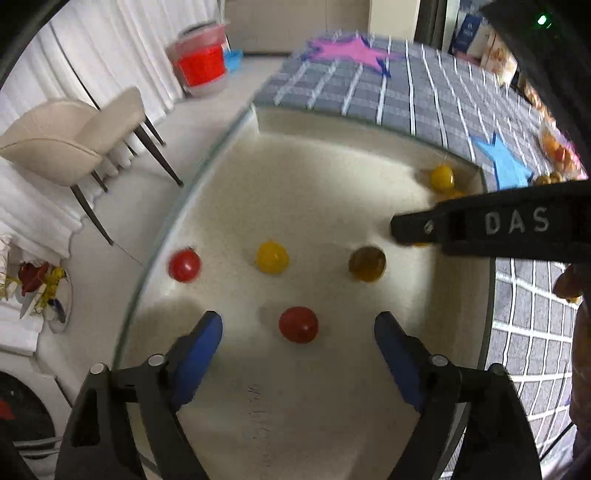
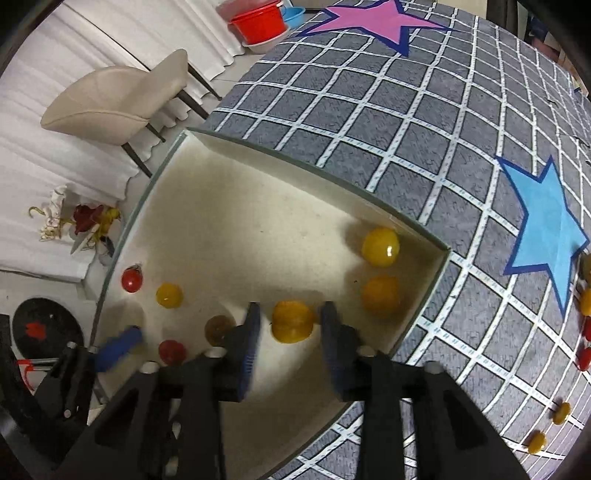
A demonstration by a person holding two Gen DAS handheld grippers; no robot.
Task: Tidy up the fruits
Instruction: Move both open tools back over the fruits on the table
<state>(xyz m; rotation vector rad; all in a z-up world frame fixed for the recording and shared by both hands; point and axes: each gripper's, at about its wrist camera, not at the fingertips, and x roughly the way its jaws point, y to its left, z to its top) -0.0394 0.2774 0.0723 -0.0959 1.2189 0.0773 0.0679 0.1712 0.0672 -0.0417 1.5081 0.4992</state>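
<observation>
Both claws stood spread over the fruit box.

The left claw (image 1: 298,328) gaped around a red fruit (image 1: 298,324) lying free on the floor of the box (image 1: 369,125). The right claw (image 2: 291,325) flanked a yellow fruit (image 2: 292,321) without pressing it. More fruits (image 2: 380,246) sat nearby; the box rested on the checked bench (image 2: 406,129).

**Colours in and around the cream box**

The shallow cream-lined cardboard box (image 2: 258,192) holds red round fruits (image 1: 298,325), yellow round fruits (image 1: 272,257) and one brownish-amber fruit (image 1: 367,264). Beneath the box lies a grey tablecloth with a white grid pattern (image 2: 424,122), bearing a pink star outlined in dark blue (image 2: 373,18) and a light-blue star (image 2: 550,225). Beyond the box stands a beige chair (image 2: 114,99).
</observation>
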